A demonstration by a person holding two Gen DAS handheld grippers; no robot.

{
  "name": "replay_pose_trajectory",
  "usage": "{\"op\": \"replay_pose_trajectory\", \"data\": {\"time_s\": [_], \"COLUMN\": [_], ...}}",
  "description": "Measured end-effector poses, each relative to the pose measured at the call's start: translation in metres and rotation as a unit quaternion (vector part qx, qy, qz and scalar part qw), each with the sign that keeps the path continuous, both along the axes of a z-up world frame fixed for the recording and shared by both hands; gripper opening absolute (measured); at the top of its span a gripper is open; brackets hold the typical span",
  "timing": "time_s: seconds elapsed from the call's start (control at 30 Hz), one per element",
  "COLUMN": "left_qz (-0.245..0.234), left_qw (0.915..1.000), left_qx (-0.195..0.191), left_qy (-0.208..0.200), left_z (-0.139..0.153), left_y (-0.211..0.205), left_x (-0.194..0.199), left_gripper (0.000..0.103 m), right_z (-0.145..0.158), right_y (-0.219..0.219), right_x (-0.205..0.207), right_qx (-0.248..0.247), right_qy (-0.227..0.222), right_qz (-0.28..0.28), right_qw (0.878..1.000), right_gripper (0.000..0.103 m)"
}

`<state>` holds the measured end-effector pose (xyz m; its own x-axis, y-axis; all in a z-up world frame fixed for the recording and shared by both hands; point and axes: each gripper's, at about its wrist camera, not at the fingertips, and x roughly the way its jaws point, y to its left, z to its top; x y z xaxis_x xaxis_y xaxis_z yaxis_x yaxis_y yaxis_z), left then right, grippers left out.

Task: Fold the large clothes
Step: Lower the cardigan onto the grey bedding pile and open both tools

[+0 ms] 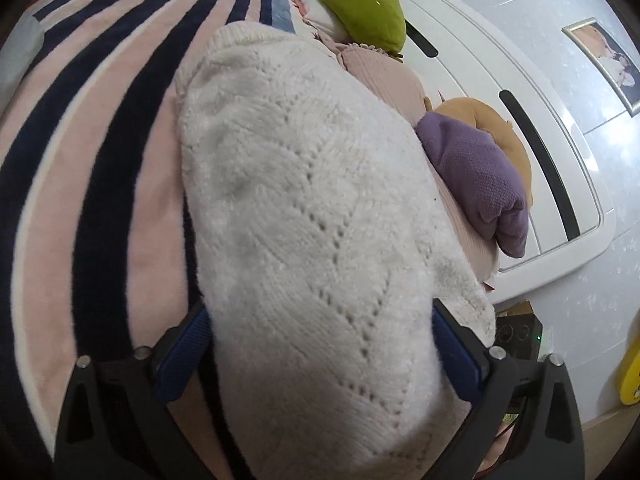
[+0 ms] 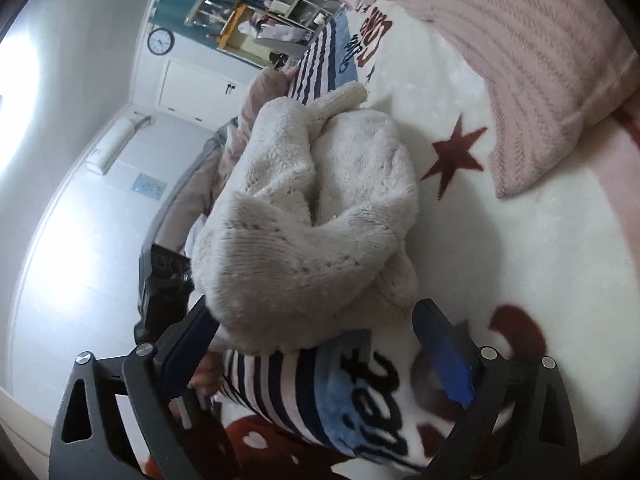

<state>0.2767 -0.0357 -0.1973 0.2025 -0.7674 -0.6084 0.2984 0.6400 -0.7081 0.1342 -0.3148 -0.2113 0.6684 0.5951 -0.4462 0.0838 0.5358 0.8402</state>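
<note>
Bed [image 1: 92, 152] with striped blanket | white knit sweater [image 1: 312, 216] bundled mid-fold | left gripper [image 1: 320, 344] fingers pinching it | right gripper [image 2: 316, 344] fingers spread, empty | next: regrasp an edge.

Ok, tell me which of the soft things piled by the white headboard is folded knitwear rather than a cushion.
The purple knit, a folded bundle with a woven texture. The green cushion and tan cushion are smooth and rounded.

One white sweater [image 1: 304, 208], one purple cloth [image 1: 476, 172], two pink pillows [image 2: 532, 60].
</note>
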Motion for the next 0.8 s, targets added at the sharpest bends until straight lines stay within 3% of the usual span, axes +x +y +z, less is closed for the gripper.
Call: {"op": "replay_pose_trajectory", "data": {"time_s": [0.33,0.4,0.47,0.63,0.8], "left_qz": [-0.002,0.0,0.0,0.014,0.04], "left_qw": [0.9999,0.9997,0.9992,0.9969,0.9914], "left_qx": [0.001,0.0,-0.005,-0.037,-0.039], "left_qy": [-0.016,-0.026,-0.039,-0.068,-0.118], "left_z": [0.008,0.015,0.024,0.051,0.092], "left_y": [-0.002,-0.003,-0.001,0.016,0.056], "left_x": [-0.005,-0.007,-0.01,-0.009,-0.017], "left_gripper": [0.082,0.077,0.074,0.072,0.072], "right_z": [-0.007,-0.004,0.012,0.045,0.075], "right_y": [0.011,0.012,0.016,0.03,0.063], "right_x": [0.034,0.035,0.034,0.037,0.051], "right_qx": [-0.004,0.0,-0.018,-0.042,-0.052], "right_qy": [0.006,-0.012,-0.041,-0.082,-0.122], "right_qz": [0.007,0.003,0.007,0.017,0.045], "right_qw": [1.0,1.0,0.999,0.996,0.99], "right_gripper": [0.102,0.066,0.054,0.048,0.048]}}
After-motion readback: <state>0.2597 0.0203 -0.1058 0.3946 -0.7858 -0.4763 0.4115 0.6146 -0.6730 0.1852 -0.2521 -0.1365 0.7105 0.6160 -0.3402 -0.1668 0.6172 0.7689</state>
